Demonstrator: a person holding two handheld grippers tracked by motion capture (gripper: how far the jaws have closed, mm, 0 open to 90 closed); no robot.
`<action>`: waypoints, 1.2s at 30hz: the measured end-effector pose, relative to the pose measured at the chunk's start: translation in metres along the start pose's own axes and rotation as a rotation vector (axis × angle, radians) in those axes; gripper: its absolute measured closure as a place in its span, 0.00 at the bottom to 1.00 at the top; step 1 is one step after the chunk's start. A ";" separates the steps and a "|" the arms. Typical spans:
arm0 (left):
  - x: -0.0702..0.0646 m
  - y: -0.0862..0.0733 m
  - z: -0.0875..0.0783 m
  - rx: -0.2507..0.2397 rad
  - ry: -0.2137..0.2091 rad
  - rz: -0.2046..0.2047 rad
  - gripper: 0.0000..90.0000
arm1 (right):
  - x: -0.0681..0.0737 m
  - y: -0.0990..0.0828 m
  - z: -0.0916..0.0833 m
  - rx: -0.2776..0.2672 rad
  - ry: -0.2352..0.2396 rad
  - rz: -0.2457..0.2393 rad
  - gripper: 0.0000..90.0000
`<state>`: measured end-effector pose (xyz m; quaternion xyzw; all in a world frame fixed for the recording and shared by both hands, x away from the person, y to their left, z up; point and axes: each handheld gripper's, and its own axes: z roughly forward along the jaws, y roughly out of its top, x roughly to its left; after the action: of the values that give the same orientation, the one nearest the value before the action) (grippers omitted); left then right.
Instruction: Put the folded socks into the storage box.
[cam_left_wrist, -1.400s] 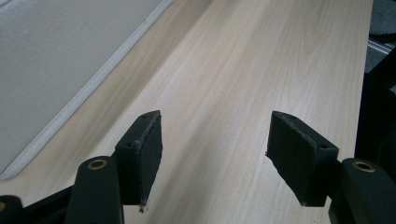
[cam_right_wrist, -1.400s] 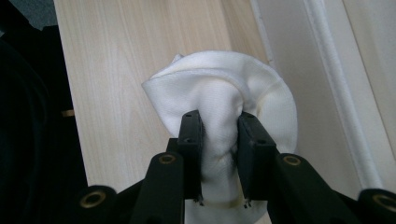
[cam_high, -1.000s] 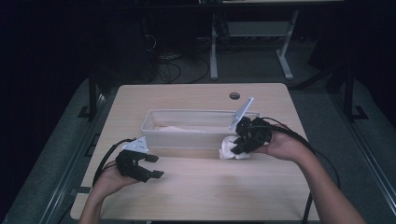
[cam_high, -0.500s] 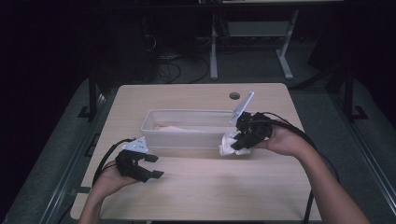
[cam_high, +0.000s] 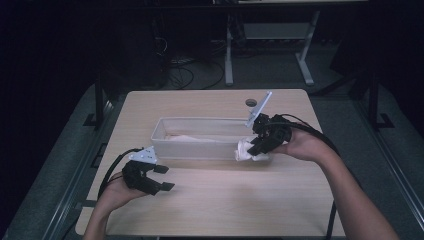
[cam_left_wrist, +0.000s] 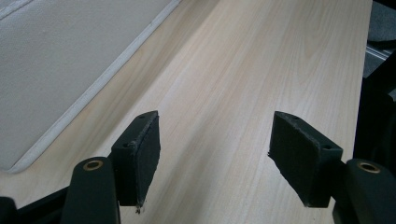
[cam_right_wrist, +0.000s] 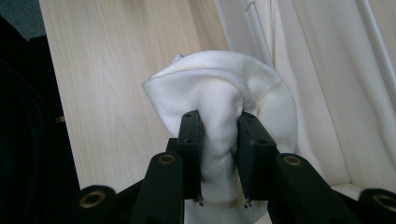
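A: Starting at the left, the left gripper rests on the table with its jaws wide and nothing between them, just in front of the bin.

B: And the right one?

A: The right gripper has its jaws drawn narrow on a bunched white cloth. The cloth hangs at the bin's right end, just outside its near corner, above the table.

B: How will that cloth handle?

A: Soft and light, I'd judge, and limp enough to sag and unfold. A pinch on a gathered fold, as here, should hold better than one on a loose edge.

B: Anything different from a second ago?

A: Little. The right hand and cloth have shifted slightly along the bin's end, the grip unchanged. The left gripper has stayed put, equally wide.
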<state>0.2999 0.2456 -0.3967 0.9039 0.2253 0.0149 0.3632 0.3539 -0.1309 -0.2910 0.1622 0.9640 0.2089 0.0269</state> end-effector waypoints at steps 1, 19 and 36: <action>0.000 -0.001 -0.001 0.001 0.003 0.000 0.37 | -0.002 0.001 -0.001 0.003 -0.003 0.001 0.81; 0.002 -0.003 -0.005 -0.007 0.007 -0.017 0.36 | -0.024 0.000 -0.014 0.015 -0.018 0.026 0.81; 0.006 -0.006 -0.009 -0.018 0.009 -0.030 0.35 | -0.055 0.002 -0.010 0.025 -0.022 0.063 0.81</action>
<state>0.3015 0.2579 -0.3951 0.8972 0.2401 0.0155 0.3703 0.4058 -0.1509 -0.2814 0.1949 0.9606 0.1958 0.0291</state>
